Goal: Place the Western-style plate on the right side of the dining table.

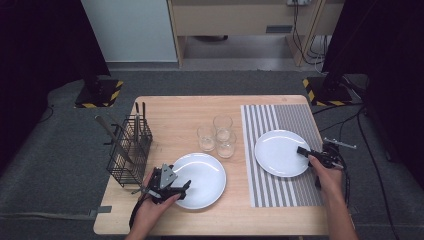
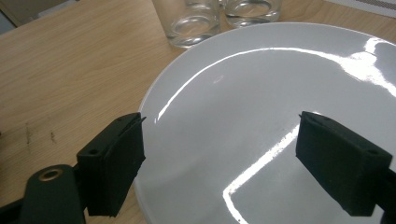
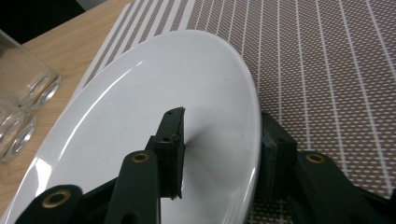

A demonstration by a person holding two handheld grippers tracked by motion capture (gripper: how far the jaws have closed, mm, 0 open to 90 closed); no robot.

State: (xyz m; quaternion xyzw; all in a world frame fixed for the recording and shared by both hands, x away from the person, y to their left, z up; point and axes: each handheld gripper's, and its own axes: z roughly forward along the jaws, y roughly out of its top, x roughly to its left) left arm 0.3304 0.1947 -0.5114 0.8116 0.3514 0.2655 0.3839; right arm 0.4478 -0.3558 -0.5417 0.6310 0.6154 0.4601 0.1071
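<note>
The right gripper [image 3: 219,154] is straddling the rim of the plate [image 3: 140,121] on the mat [image 3: 327,70], pads off it; ease straight back without nudging it. The left gripper [image 2: 219,163] is hovering wide open over the other plate [image 2: 261,93].

A round, glossy white ceramic plate [image 1: 281,150] lies flat on the grey-and-white striped woven placemat [image 1: 300,120] at the right of the wooden table; its rim on the person's right lies between two black jaws. A second round white plate [image 1: 202,175] of the same kind lies flat on the bare wood nearer the front edge, left of the mat, just in front of three clear drinking glasses [image 1: 216,135].
</note>
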